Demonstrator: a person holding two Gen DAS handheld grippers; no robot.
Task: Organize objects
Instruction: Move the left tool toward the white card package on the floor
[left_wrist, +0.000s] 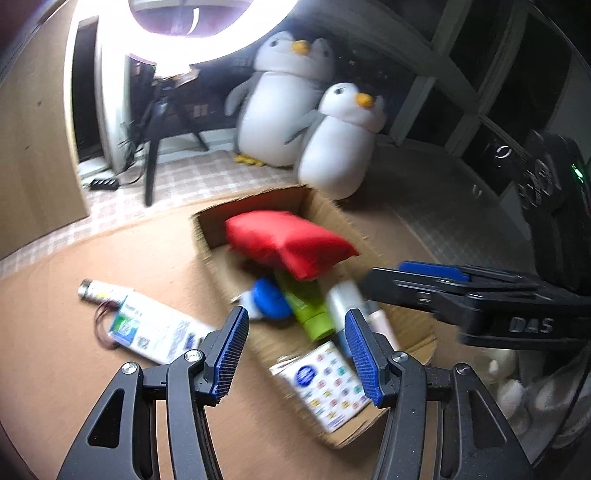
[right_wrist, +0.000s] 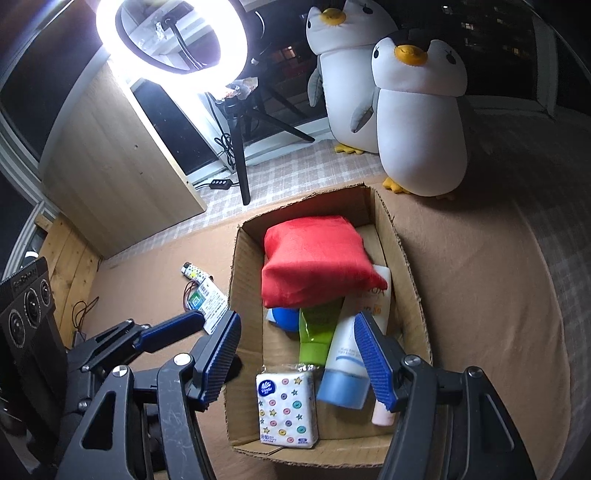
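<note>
Cardboard box (right_wrist: 406, 258) of toiletries — right gripper (right_wrist: 299, 328) and left gripper (left_wrist: 295, 328) poised above, jaws apart, empty.

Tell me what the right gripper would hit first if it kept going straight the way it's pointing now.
Probably the white tube with the blue cap in the cardboard box, lying beside the green tube. The right gripper is open and aimed down into the box, though depth is hard to judge in this view.

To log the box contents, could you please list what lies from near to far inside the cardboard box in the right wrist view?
Tissue pack → green tube → red pouch, all inside the cardboard box.
</note>
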